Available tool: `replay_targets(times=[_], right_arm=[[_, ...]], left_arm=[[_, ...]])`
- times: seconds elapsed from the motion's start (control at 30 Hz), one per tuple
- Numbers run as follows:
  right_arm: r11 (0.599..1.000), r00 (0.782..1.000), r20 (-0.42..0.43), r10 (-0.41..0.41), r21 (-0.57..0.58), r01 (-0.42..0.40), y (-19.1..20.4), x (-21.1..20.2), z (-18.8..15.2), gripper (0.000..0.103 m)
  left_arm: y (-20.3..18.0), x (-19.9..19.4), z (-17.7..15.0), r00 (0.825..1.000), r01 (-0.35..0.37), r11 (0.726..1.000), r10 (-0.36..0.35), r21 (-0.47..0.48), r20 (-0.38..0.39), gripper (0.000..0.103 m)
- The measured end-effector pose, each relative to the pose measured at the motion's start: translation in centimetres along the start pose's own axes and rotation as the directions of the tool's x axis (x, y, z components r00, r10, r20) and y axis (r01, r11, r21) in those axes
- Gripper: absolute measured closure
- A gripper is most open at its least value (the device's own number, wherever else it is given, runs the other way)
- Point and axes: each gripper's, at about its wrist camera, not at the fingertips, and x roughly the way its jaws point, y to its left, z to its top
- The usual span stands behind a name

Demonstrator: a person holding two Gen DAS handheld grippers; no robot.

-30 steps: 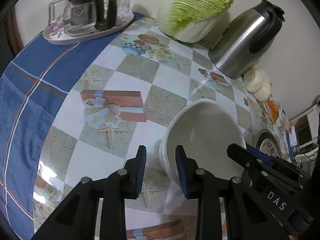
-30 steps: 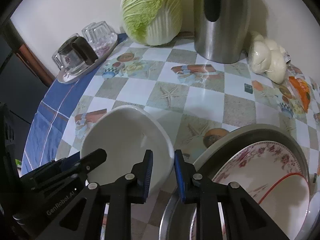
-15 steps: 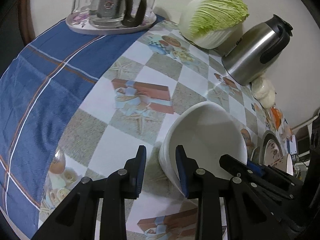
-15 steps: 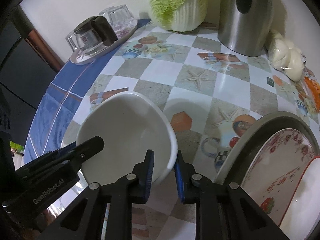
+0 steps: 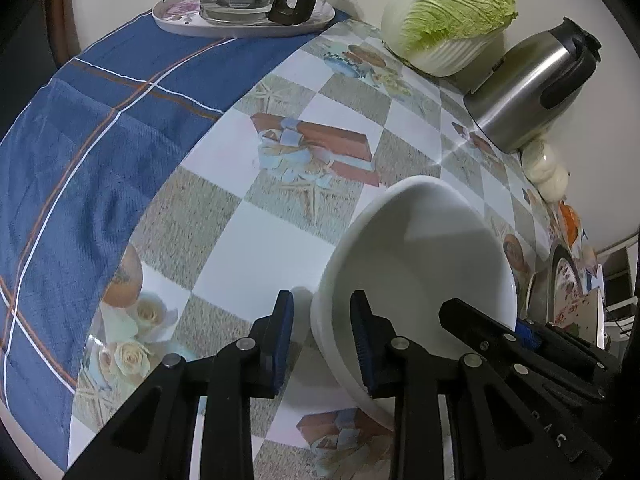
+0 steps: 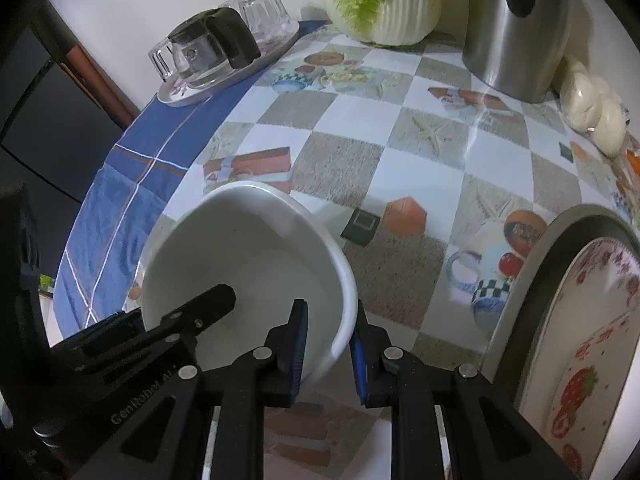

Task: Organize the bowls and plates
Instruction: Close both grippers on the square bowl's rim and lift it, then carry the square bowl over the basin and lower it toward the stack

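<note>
White bowl [image 5: 424, 264]: sitting lower right in the left wrist view, lower left in the right wrist view, over the checkered tablecloth [image 5: 280, 240].
Left gripper [image 5: 322, 344]: narrow, pinching the bowl's near rim.
Right gripper [image 6: 328, 348]: narrow, clamping the opposite rim.
Floral plate [image 6: 592, 352]: lying in a grey tray [image 6: 532, 264], right edge.
Napa cabbage [image 5: 448, 16]: sitting top, beside a steel carafe [image 5: 528, 92].

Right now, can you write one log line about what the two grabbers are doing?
left gripper: shut on bowl rim | right gripper: shut on opposite rim | bowl: white, empty, tilted over table
</note>
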Motion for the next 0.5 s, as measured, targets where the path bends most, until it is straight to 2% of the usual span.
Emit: replay_targets(times=[0.17, 0.5], right_arm=[[1.000, 1.000, -0.008, 0.003, -0.005, -0.003, 0.5, 0.0, -0.9, 0.081], [1.000, 0.999, -0.025, 0.023, 0.011, -0.022, 0.8, -0.6, -3.1, 0.081]], left_arm=[[0.2, -0.1, -1.1, 1.000, 0.010, 1.000, -0.010, -0.010, -0.001, 0.078], [0.1, -1.3, -3.8, 1.000, -0.025, 1.000, 0.025, -0.016, -0.001, 0.079]])
